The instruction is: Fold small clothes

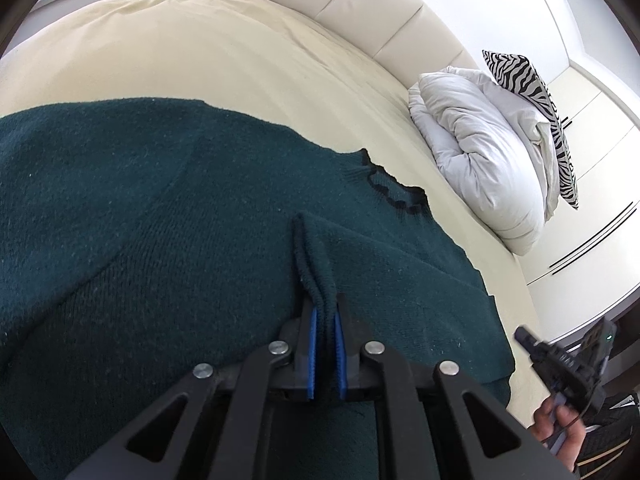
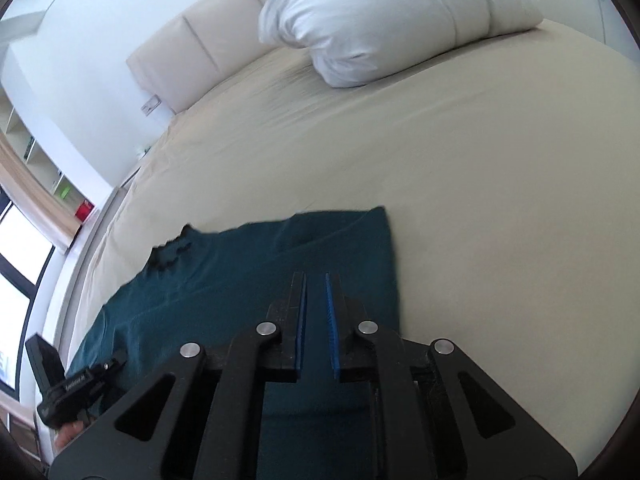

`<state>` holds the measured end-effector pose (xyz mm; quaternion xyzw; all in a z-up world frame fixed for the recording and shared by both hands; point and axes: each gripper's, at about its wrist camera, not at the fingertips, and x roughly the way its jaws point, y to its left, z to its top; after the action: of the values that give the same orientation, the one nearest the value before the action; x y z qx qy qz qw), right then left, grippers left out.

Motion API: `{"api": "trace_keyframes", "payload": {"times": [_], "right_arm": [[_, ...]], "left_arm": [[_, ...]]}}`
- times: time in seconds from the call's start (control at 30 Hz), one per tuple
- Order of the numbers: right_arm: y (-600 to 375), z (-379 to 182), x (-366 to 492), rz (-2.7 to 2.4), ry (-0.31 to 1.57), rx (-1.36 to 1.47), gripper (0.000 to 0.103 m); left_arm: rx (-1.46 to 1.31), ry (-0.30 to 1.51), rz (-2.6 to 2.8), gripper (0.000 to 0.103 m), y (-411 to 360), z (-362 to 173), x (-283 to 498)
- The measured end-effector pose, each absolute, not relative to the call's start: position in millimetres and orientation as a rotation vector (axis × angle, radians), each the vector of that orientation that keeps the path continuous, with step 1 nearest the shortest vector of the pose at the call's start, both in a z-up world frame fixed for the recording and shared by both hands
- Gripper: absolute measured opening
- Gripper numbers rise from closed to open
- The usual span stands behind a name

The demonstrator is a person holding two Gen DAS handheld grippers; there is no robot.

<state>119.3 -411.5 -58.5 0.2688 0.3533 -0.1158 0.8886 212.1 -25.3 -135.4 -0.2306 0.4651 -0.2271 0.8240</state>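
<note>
A dark green knitted sweater (image 1: 160, 220) lies spread on the cream bed sheet (image 1: 200, 48), its black frilled collar (image 1: 396, 188) towards the pillows. My left gripper (image 1: 324, 308) is shut on a raised fold of the sweater, and the knit stands up between the blue pads. In the right wrist view the sweater (image 2: 240, 264) lies flat below my right gripper (image 2: 316, 276). Its pads stand almost together, with only a narrow slit and no cloth between them. From the left wrist view, the right gripper (image 1: 524, 336) hovers off the sweater's right edge, held by a hand (image 1: 560, 428).
A crumpled white duvet (image 1: 480, 160) and a zebra-striped cushion (image 1: 536, 108) lie at the bed's head, against a cream padded headboard (image 1: 360, 12). White cupboards (image 1: 592, 184) stand to the right. Bare sheet (image 2: 480, 200) stretches right of the sweater. Shelves (image 2: 40, 160) and a window lie to the left.
</note>
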Motion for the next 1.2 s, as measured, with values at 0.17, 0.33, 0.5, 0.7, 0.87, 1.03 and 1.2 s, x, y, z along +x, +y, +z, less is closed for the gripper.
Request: {"api": "trace_keyframes", "payload": {"times": [0.17,0.33,0.5,0.7,0.87,1.03,1.2], "right_arm": [[-420.8,-109.6,114.5,-0.23,0.818,0.67,0.004],[-417.2,-70.0,92.0,-0.302,0.734,0.629,0.012],[-355.5,7.8,61.2,-0.325,0.541,0.371,0.018],[-273.7,60.9,29.6,-0.306,0.333,0.227,0.103],[-226.2,76.3,35.8,-0.142,0.42,0.337,0.103],[-186.4,75.6,45.5,-0.033,0.476,0.432,0.103],[-146.4,70.6,33.4,0.008,0.503,0.447,0.103]], "left_arm": [[-0.558,0.987,-0.489,0.024,-12.0,-128.6,208.8],[-0.616,0.885,-0.429,0.066,31.7,-94.4,182.6],[-0.7,0.824,-0.395,0.066,105.2,-73.5,136.6],[-0.947,0.745,-0.189,0.066,233.5,-86.9,71.1],[-1.127,0.719,-0.023,0.066,306.2,-118.3,33.2],[-1.265,0.652,0.017,0.066,336.4,-136.4,35.8],[-1.36,0.627,0.062,0.066,353.5,-152.4,62.6]]}}
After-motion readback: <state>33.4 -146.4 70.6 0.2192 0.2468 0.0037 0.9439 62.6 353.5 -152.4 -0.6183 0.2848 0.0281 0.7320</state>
